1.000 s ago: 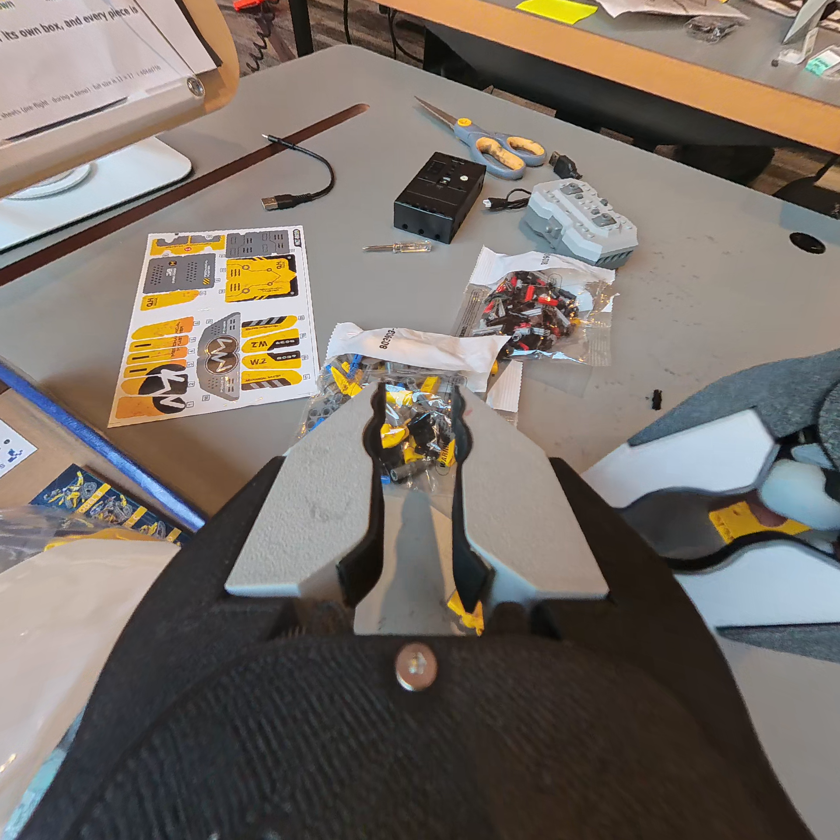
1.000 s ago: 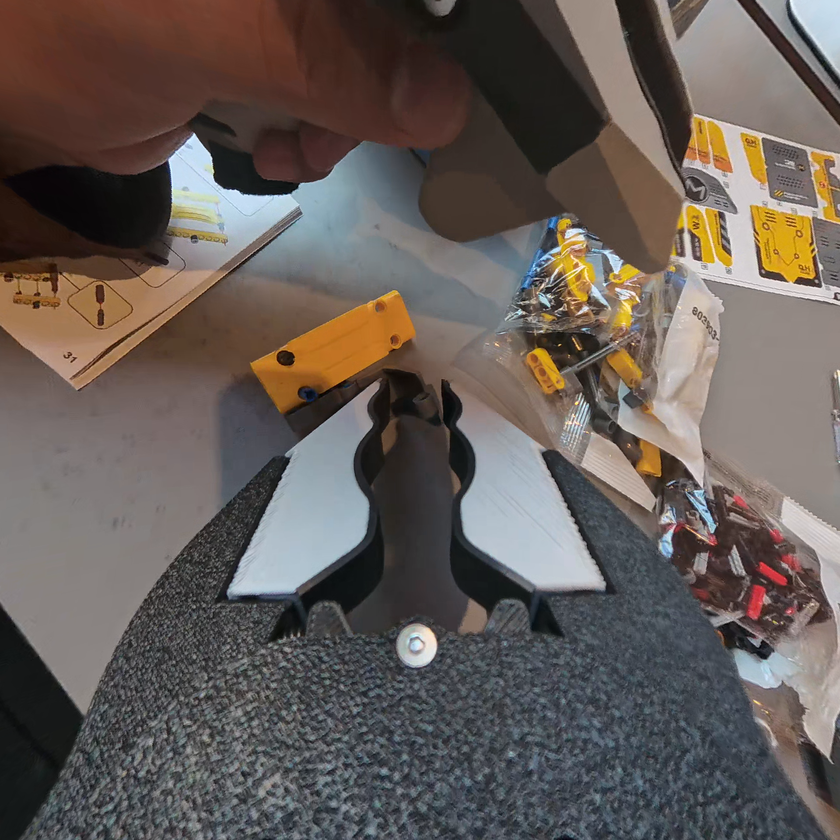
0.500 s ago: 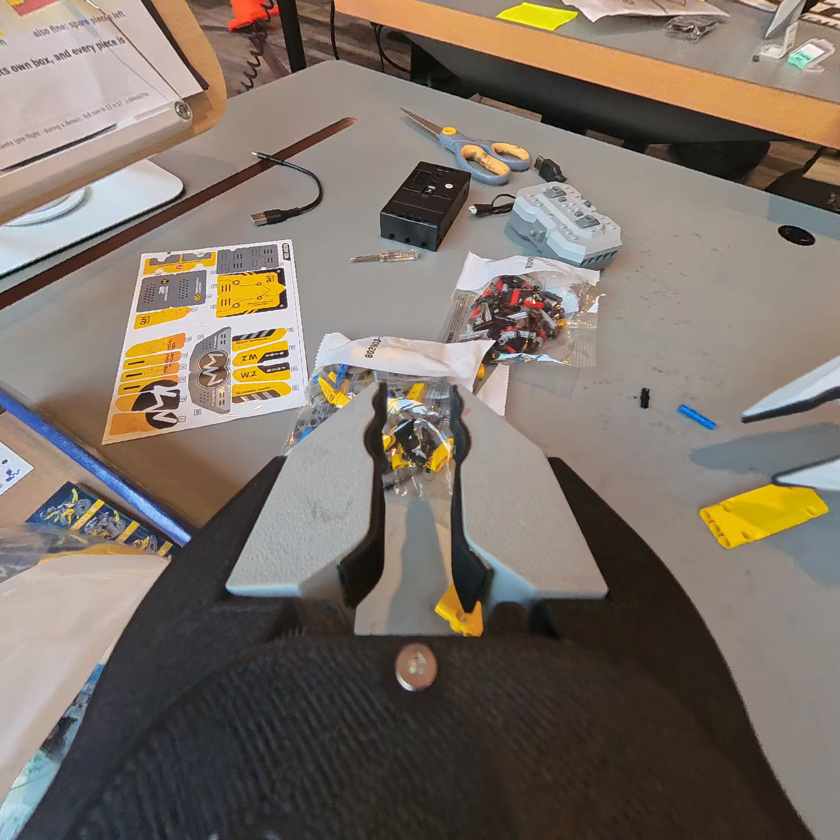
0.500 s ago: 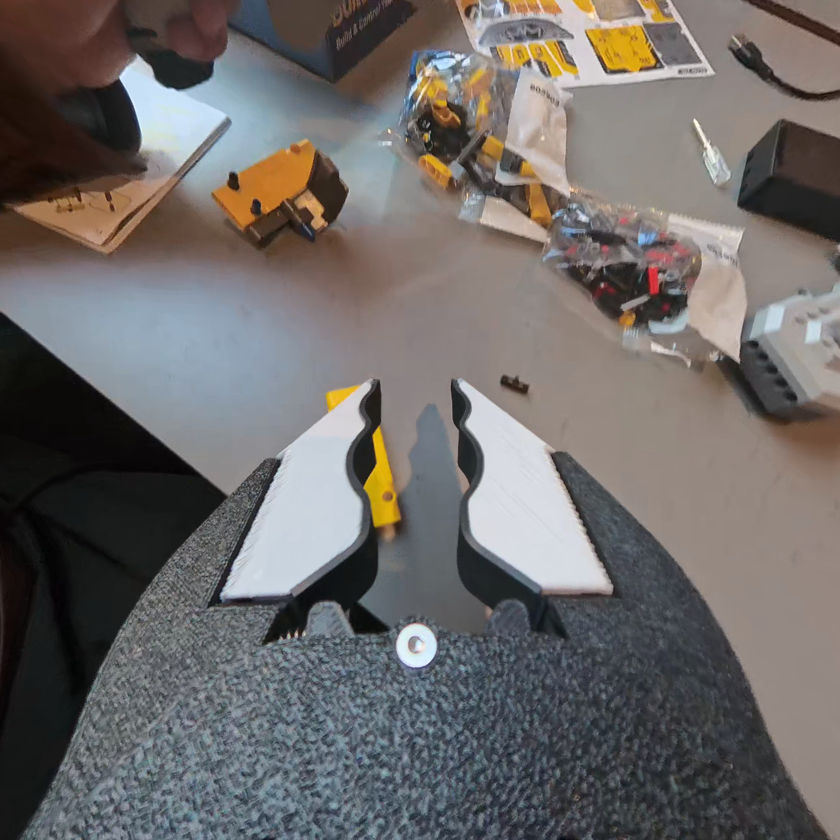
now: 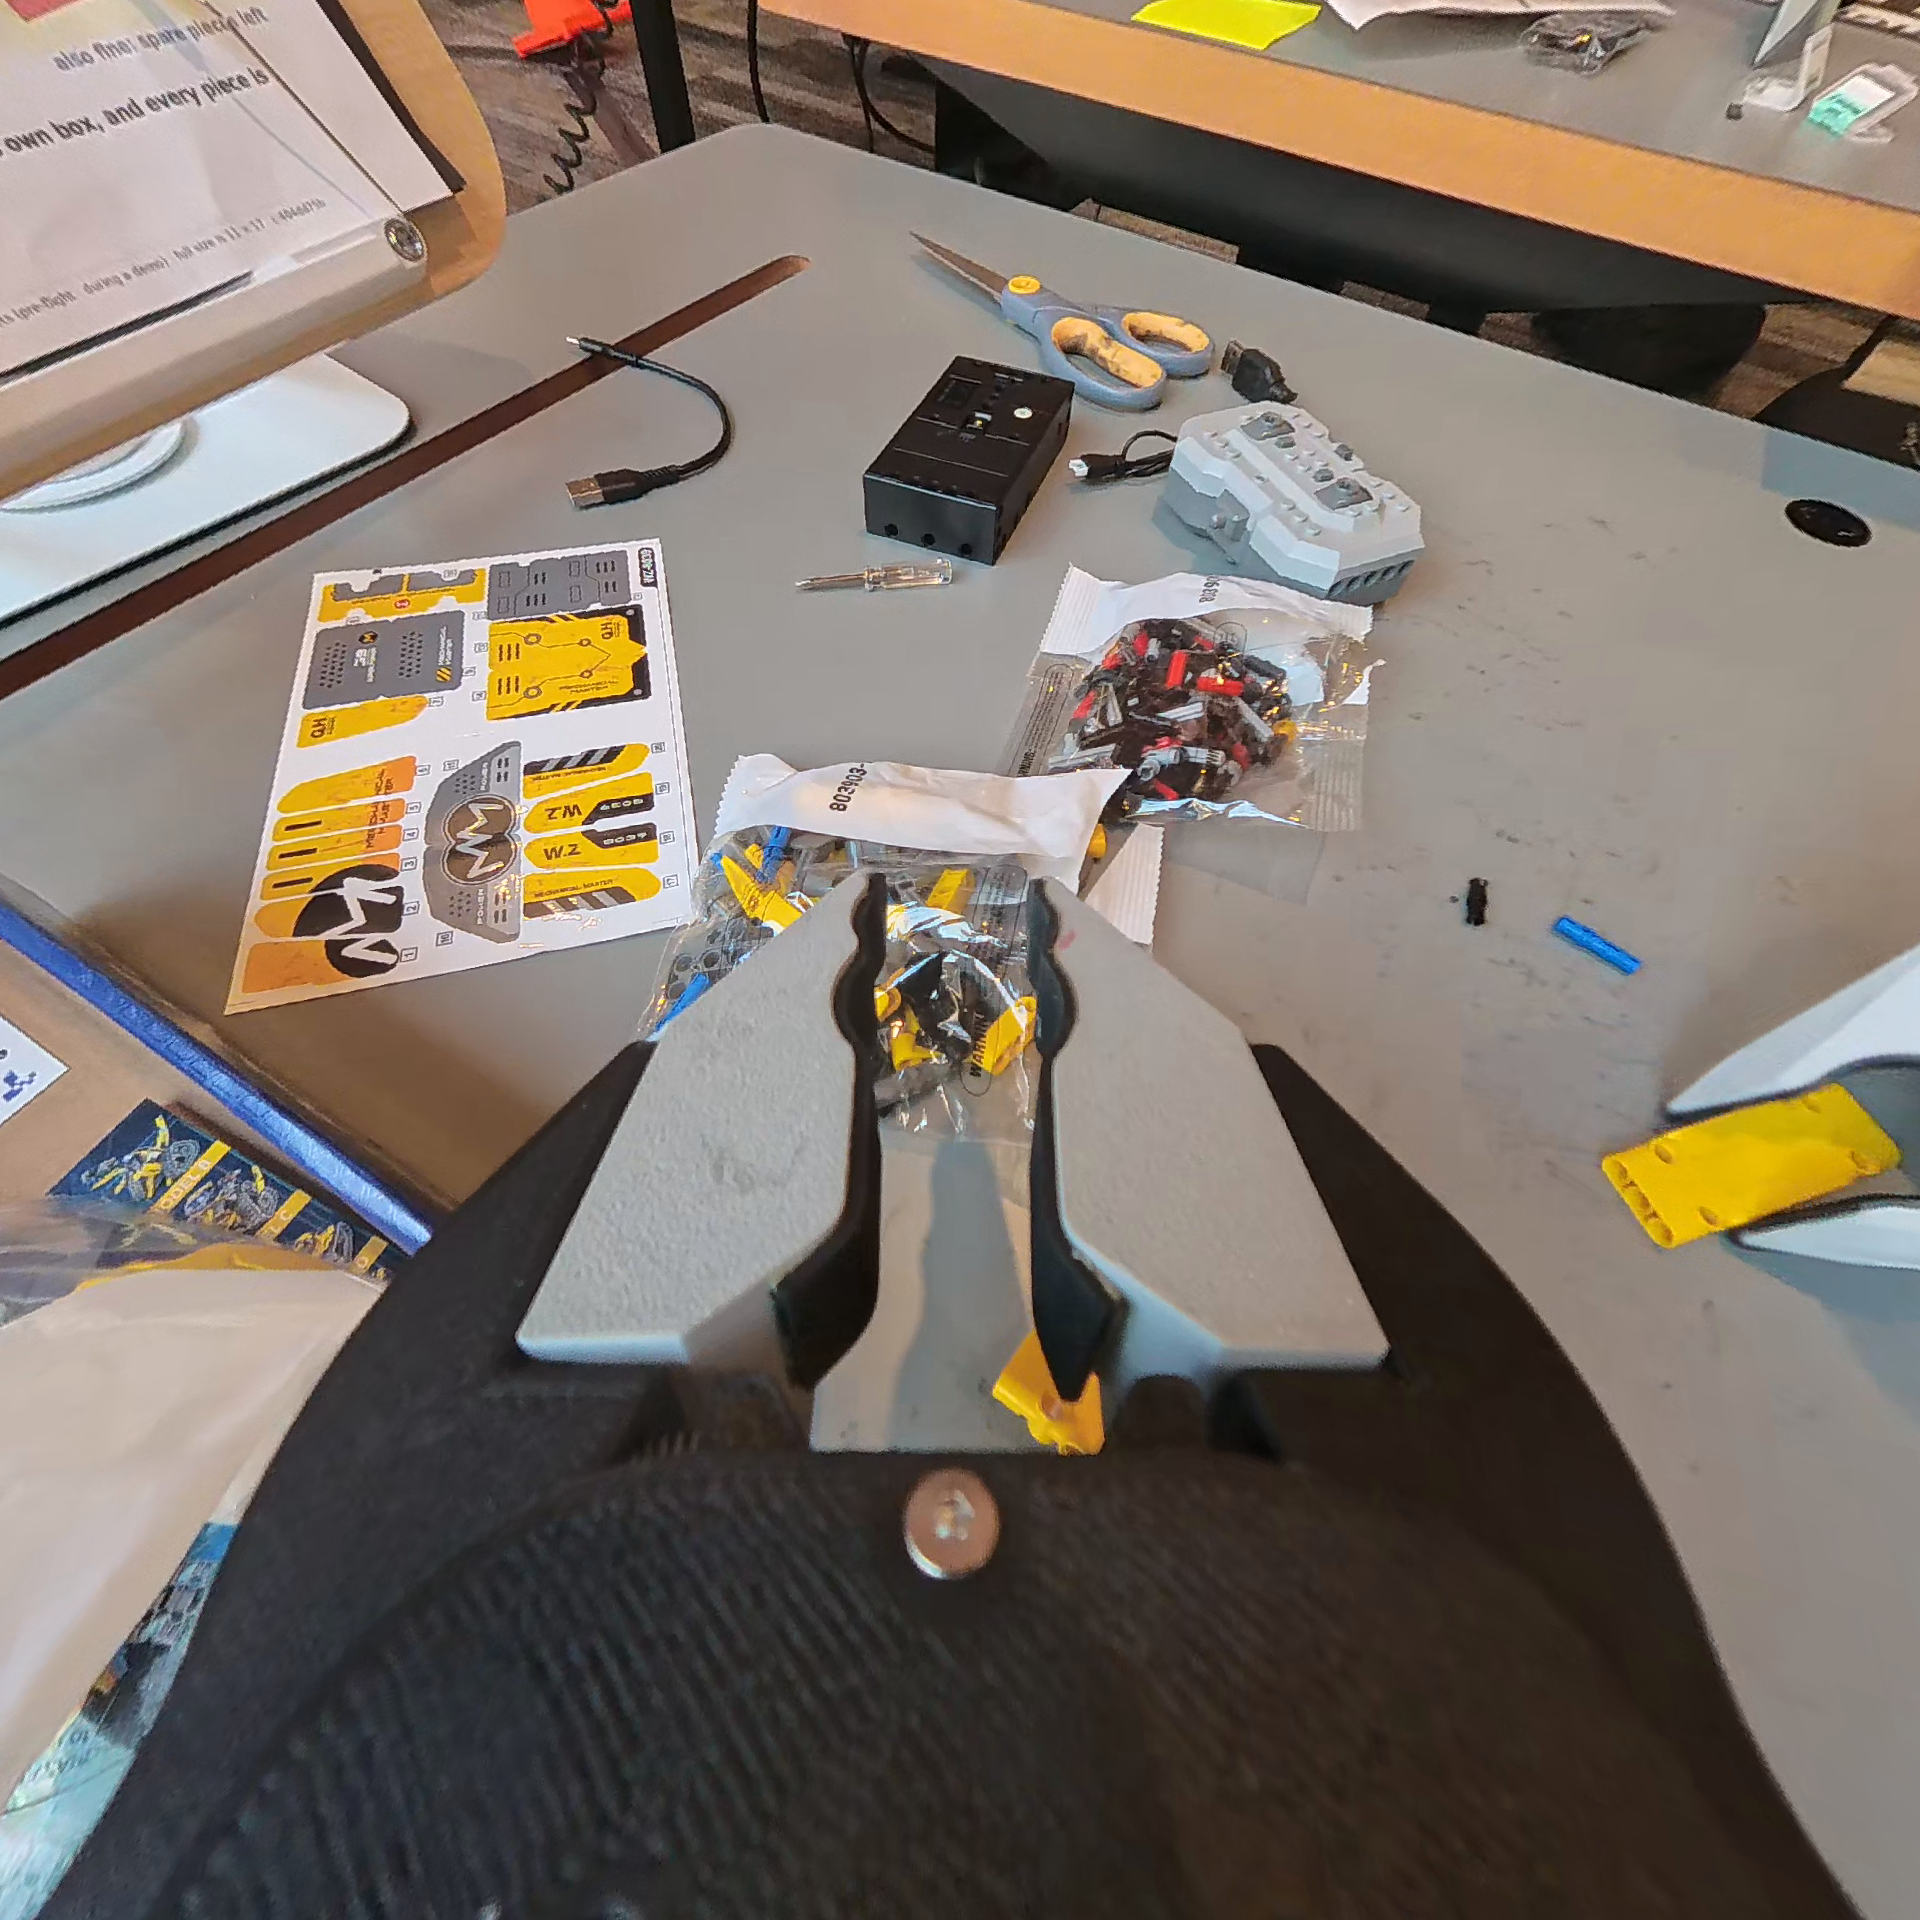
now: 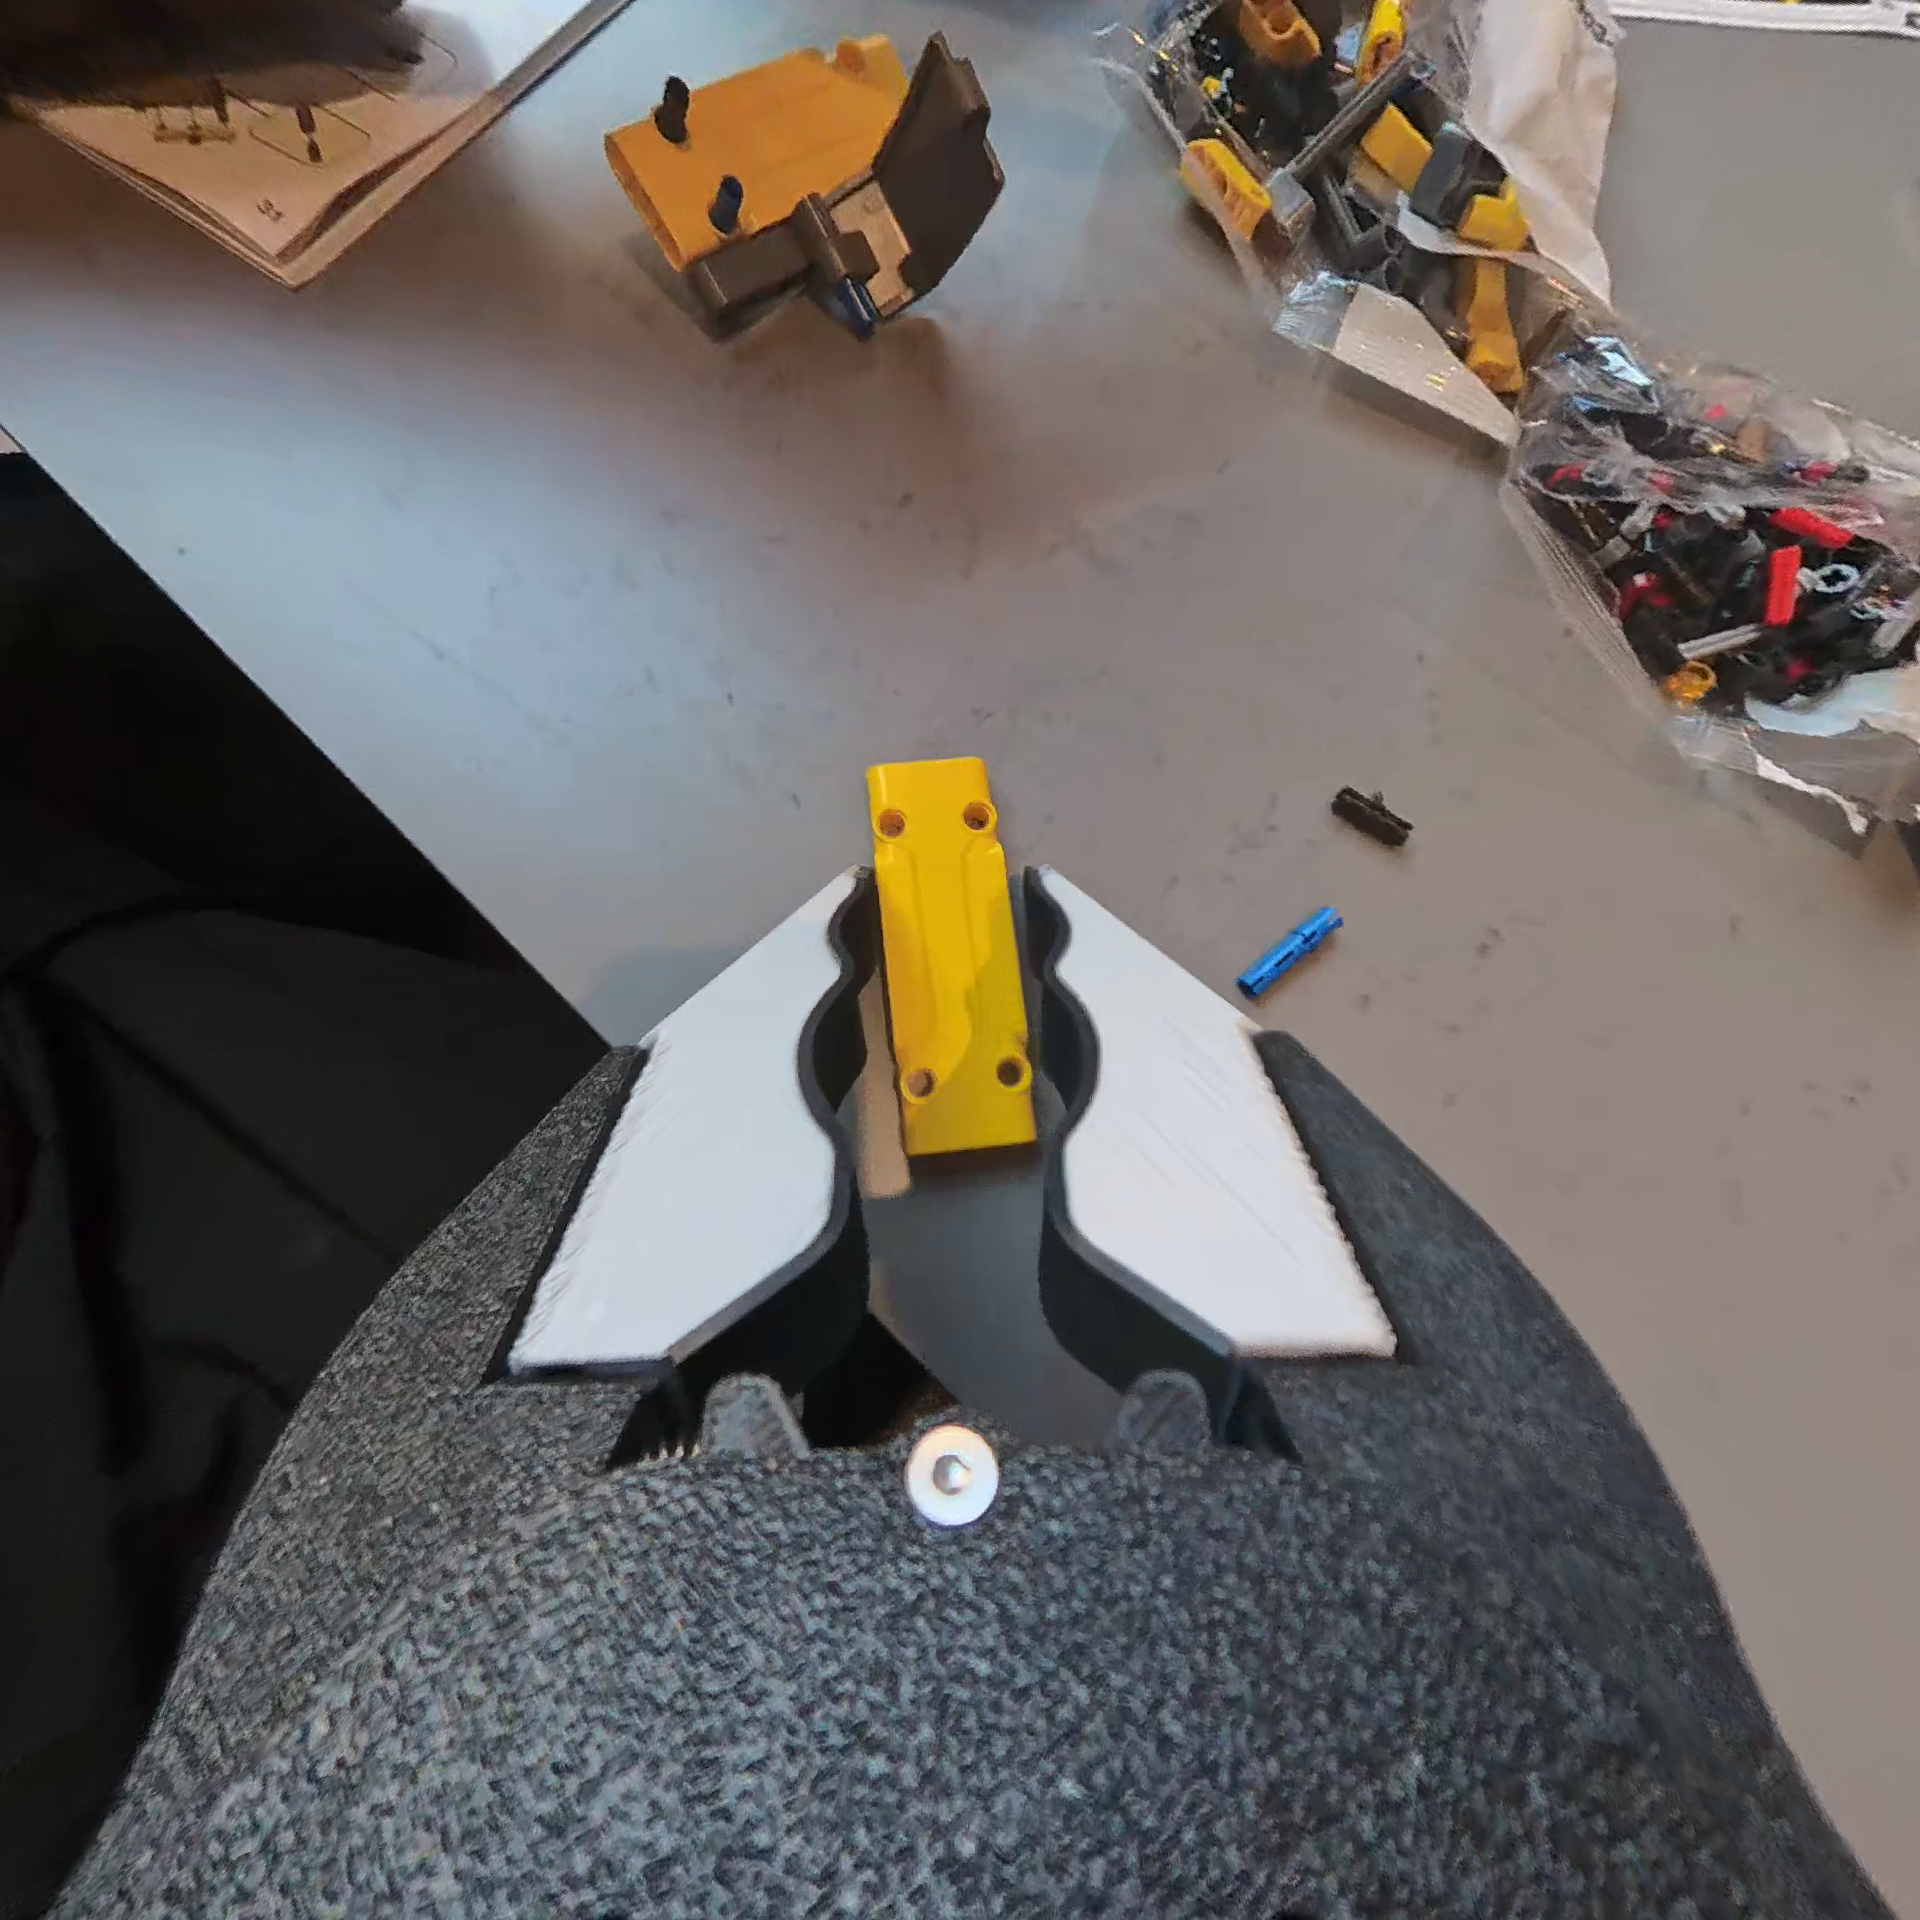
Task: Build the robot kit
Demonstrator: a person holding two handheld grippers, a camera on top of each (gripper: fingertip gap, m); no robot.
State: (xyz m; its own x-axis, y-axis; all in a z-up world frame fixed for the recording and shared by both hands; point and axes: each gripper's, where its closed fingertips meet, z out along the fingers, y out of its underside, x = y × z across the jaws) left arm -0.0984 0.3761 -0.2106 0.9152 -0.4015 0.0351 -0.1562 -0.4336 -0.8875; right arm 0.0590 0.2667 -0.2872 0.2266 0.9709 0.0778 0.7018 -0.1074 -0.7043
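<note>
My right gripper (image 6: pixel 945 873) is open, low over the grey table, with a flat yellow panel (image 6: pixel 951 966) lying lengthwise between its white fingers (image 6: pixel 1164 1122). A narrow gap shows on the panel's left side. The panel (image 5: pixel 1745 1174) and those white fingers (image 5: pixel 1829 1039) also show at the right edge of the left wrist view. My left gripper (image 5: pixel 956 883) is open and empty, hovering above a clear bag of yellow and black parts (image 5: pixel 935 997). A yellow and dark grey assembly (image 6: pixel 800 177) stands on the table beyond the right gripper.
A blue pin (image 6: pixel 1288 951) and a black pin (image 6: pixel 1371 814) lie right of the panel. A bag of red and black parts (image 5: pixel 1184 707), sticker sheet (image 5: pixel 457 769), black box (image 5: pixel 966 457), grey hub (image 5: pixel 1288 499), scissors (image 5: pixel 1091 322) and screwdriver (image 5: pixel 883 575) lie farther back. The table edge (image 6: pixel 312 665) runs left. My hands' fingertips stand some 20 centimeters from each other. To reach the blue pin (image 6: pixel 1288 951) in a straight line is about 5 centimeters for my right fingers, about 20 centimeters for my left. The left camera catches it too, in the left wrist view (image 5: pixel 1599 943).
My right gripper has left the yellow assembly, swung back towards the table edge and come down astride the yellow panel. My left gripper has stayed over the parts bag, hardly moving.
</note>
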